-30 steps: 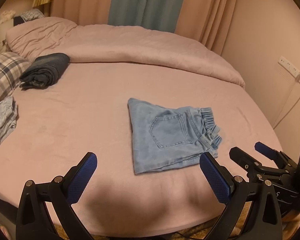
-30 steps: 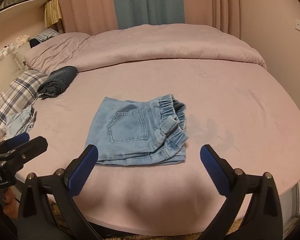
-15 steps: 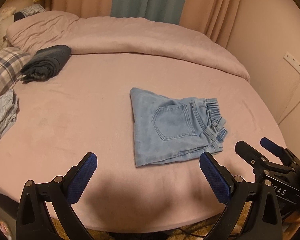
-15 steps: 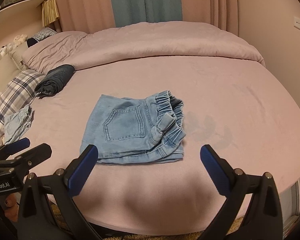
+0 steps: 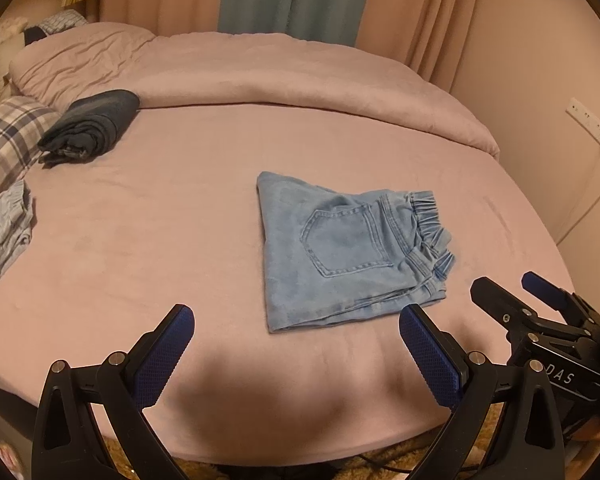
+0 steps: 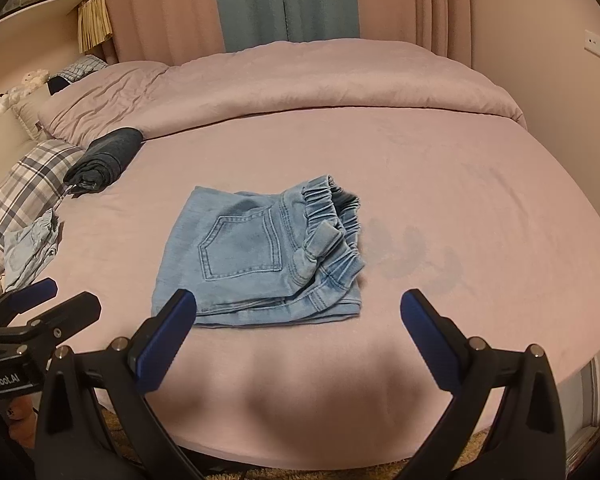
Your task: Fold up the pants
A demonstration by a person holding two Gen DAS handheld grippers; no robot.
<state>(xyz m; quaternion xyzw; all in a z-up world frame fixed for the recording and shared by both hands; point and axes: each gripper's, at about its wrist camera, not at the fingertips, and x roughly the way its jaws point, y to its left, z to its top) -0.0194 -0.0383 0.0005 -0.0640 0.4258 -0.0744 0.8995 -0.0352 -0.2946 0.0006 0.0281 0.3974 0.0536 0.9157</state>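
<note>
Light blue denim pants (image 5: 340, 252) lie folded into a compact rectangle on the pink bed (image 5: 180, 220), back pocket up, elastic waistband at the right. They also show in the right wrist view (image 6: 260, 256). My left gripper (image 5: 296, 352) is open and empty, held above the bed's near edge, short of the pants. My right gripper (image 6: 298, 332) is open and empty, just in front of the pants' near edge. Each gripper shows in the other's view: the right one (image 5: 540, 312) at the right, the left one (image 6: 40, 308) at the left.
A rolled dark blue garment (image 5: 88, 128) lies at the back left beside a plaid pillow (image 5: 8, 136). A crumpled light blue garment (image 5: 0, 232) sits at the left edge. A folded pink duvet (image 5: 300, 76) runs across the back. A wall socket and cable (image 5: 588, 124) are at the right.
Both grippers have drawn back and up slightly from the folded pants, which now sit farther away in both views. The pants have not moved. Both grippers stay open.
</note>
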